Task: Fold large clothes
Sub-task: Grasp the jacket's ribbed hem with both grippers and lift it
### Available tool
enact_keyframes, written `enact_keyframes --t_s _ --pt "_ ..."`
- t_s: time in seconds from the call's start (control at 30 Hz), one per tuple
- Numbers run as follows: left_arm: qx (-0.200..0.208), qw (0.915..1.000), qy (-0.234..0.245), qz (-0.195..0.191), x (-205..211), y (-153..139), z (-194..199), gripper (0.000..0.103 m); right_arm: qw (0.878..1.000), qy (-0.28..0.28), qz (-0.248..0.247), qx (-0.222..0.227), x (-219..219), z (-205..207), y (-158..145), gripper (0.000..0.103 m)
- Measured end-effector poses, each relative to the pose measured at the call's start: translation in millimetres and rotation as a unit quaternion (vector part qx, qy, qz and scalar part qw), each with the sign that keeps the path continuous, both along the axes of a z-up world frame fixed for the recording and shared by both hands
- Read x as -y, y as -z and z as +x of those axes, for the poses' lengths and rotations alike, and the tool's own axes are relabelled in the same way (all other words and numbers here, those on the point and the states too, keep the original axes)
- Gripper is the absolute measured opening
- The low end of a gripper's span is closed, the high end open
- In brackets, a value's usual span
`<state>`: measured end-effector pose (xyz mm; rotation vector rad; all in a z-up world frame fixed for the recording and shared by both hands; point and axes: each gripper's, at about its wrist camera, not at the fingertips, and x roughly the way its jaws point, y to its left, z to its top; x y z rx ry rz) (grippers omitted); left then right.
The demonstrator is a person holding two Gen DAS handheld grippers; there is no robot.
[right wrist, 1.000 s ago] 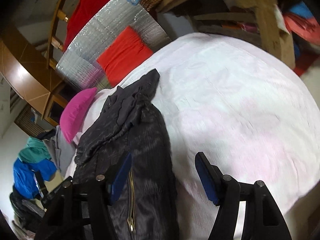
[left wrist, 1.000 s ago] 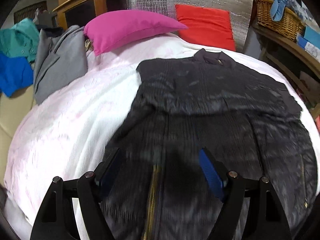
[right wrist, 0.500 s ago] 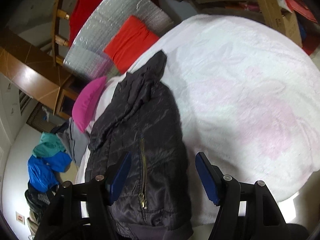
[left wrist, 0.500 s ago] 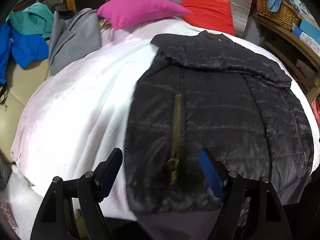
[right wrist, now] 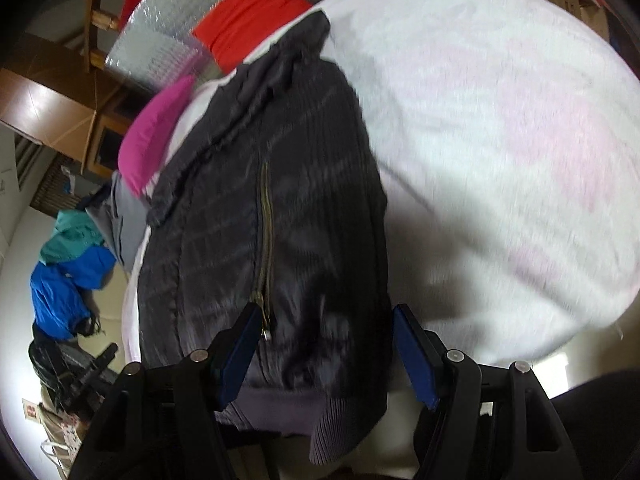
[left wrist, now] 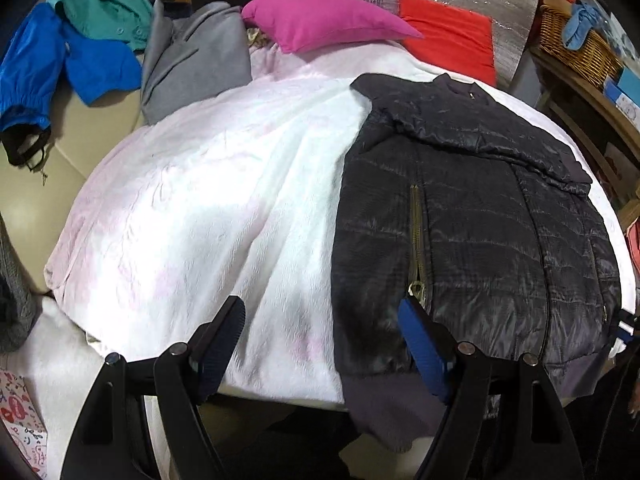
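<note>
A black quilted jacket with a brass zip lies flat on the white bed cover, collar away from me, ribbed hem hanging over the near edge. One sleeve is folded across its upper part. My left gripper is open and empty, held at the near bed edge by the jacket's left hem corner. In the right wrist view the jacket fills the centre. My right gripper is open and empty, its fingers either side of the hem near the zip pull.
A pink pillow and a red pillow lie at the head of the bed before a silver panel. A grey garment and blue and teal clothes lie at the far left. A wicker basket stands on a shelf at right.
Both grippers have pulled back toward the near edge of the bed. The left one has shifted left off the jacket. The jacket's hem has come into view; both stay open.
</note>
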<state>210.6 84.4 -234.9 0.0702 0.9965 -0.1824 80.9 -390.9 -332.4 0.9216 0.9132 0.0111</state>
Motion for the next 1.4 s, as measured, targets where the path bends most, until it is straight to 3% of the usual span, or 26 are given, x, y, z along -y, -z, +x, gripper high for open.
enact_keyframes --t_s 0.3,0.5,0.8,0.97,1.1,1.2,1.27,1.4 --pt "-0.080 0.9965 0.008 -0.026 1 18 -4 0.080 0.998 -0.039 -0.013 -0.041 -29 1 16 0.071" --pt "-0.117 0.9930 0.003 -0.018 5 41 -5 0.080 0.998 -0.046 -0.019 -0.045 -38 -1 22 0.076" --pt "-0.130 0.9907 0.017 -0.035 13 62 -13 0.079 0.998 -0.040 -0.012 -0.040 -45 -3 29 0.080" --pt "-0.133 0.9895 0.038 -0.042 25 66 -21 0.053 0.997 -0.062 -0.042 -0.026 -54 -7 22 0.078" --pt "-0.125 0.9909 0.038 -0.033 30 66 -25 0.052 0.994 -0.080 -0.078 -0.014 -67 -9 13 0.058" --pt "-0.134 0.9895 0.035 -0.040 29 68 -28 0.053 0.994 -0.080 -0.075 -0.012 -67 -11 14 0.058" --pt "-0.158 0.9861 0.027 -0.046 26 78 -27 0.062 0.995 -0.077 -0.055 -0.026 -63 -10 21 0.060" --pt "-0.177 0.9823 0.026 -0.055 18 88 -30 0.063 0.993 -0.089 -0.058 -0.042 -67 -10 29 0.066"
